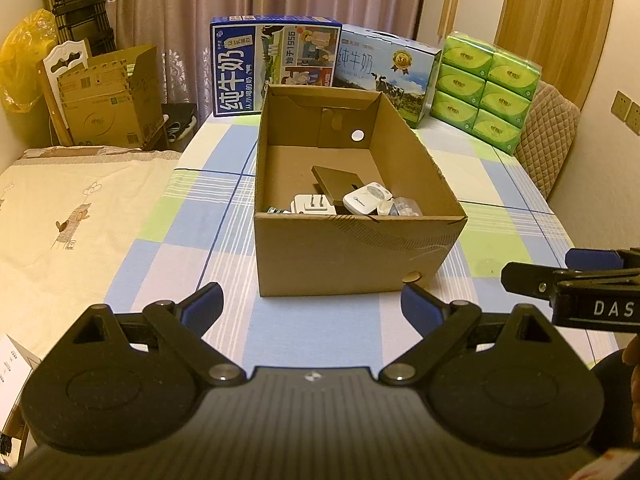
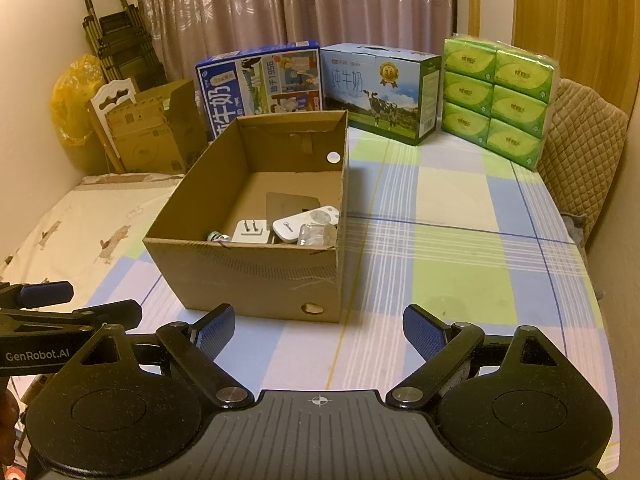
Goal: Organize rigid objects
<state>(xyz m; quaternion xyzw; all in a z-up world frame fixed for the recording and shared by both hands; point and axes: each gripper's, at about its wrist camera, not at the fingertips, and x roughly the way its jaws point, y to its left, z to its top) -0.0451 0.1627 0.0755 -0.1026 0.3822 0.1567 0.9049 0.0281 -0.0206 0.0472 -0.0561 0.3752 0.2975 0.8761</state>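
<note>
An open cardboard box (image 1: 352, 256) (image 2: 256, 276) stands on the checked tablecloth. Inside lie a white plug adapter (image 1: 312, 203) (image 2: 250, 231), a white remote-like device (image 1: 366, 199) (image 2: 304, 224), a flat brown card (image 1: 338, 182) (image 2: 290, 204), a clear plastic piece (image 1: 404, 208) (image 2: 318, 235) and a small battery-like item (image 2: 216, 236). My left gripper (image 1: 312, 304) is open and empty, just in front of the box. My right gripper (image 2: 320, 328) is open and empty, in front of the box's right corner. The right gripper shows at the left wrist view's right edge (image 1: 532, 276).
Two milk cartons (image 1: 276, 68) (image 1: 388, 72) and a green tissue pack (image 1: 484, 92) line the table's far edge. A padded chair (image 1: 548, 136) stands at the right. A bed (image 1: 72, 216) lies left, with a cardboard box (image 1: 108, 100) beyond it.
</note>
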